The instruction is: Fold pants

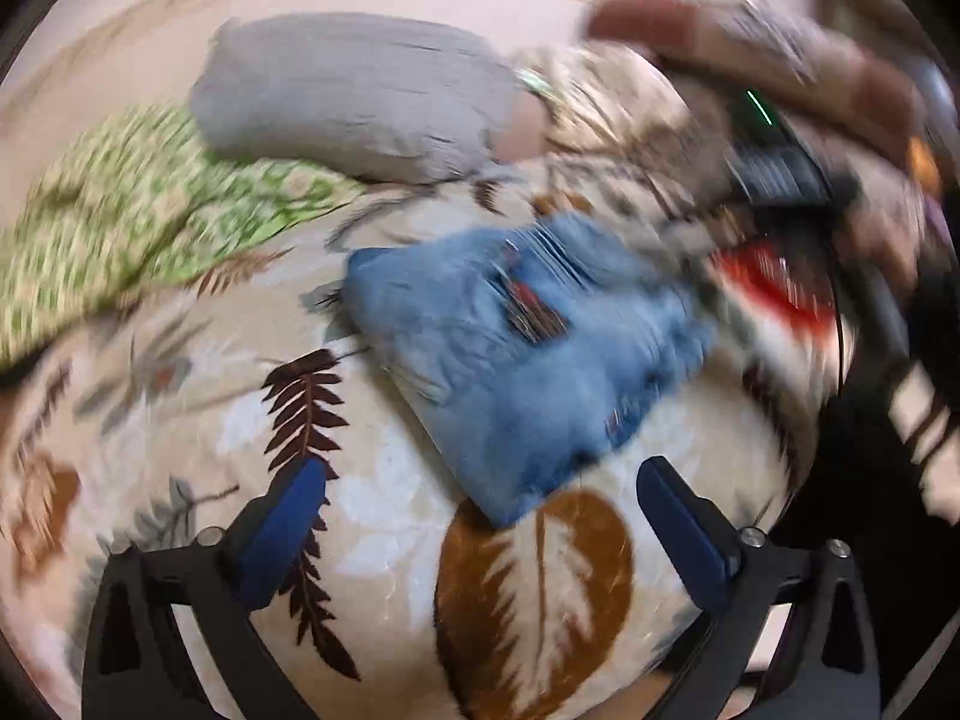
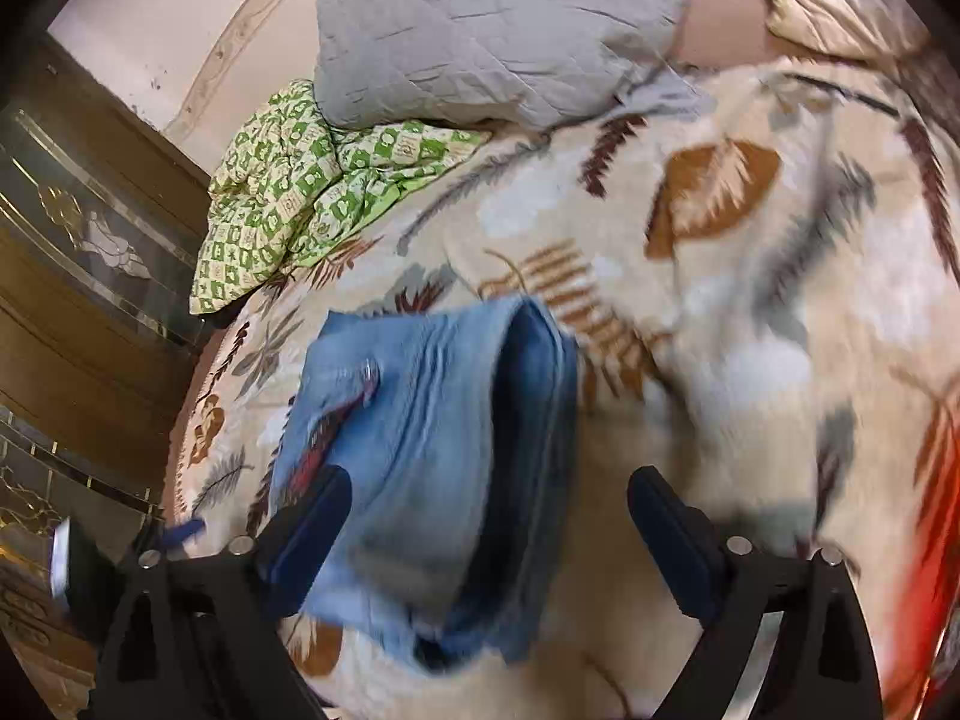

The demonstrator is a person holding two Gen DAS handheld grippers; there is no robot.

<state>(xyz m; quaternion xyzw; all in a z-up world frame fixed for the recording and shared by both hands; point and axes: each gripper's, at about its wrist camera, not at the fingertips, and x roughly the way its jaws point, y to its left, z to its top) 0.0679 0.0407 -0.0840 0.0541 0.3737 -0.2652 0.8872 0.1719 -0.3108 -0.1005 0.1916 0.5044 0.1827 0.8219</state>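
Note:
The pants are light blue jeans, folded into a compact bundle on a leaf-patterned blanket. In the left wrist view my left gripper is open, its blue fingers wide apart just short of the bundle's near corner, holding nothing. In the right wrist view the jeans lie between and beyond the spread fingers of my right gripper, which is open and empty above them. The right gripper and the hand holding it show blurred at the upper right of the left wrist view.
A grey quilted pillow and a green checked cloth lie at the far side of the bed. A dark wooden cabinet with glass panels stands to the left. A red patch of blanket is at the right.

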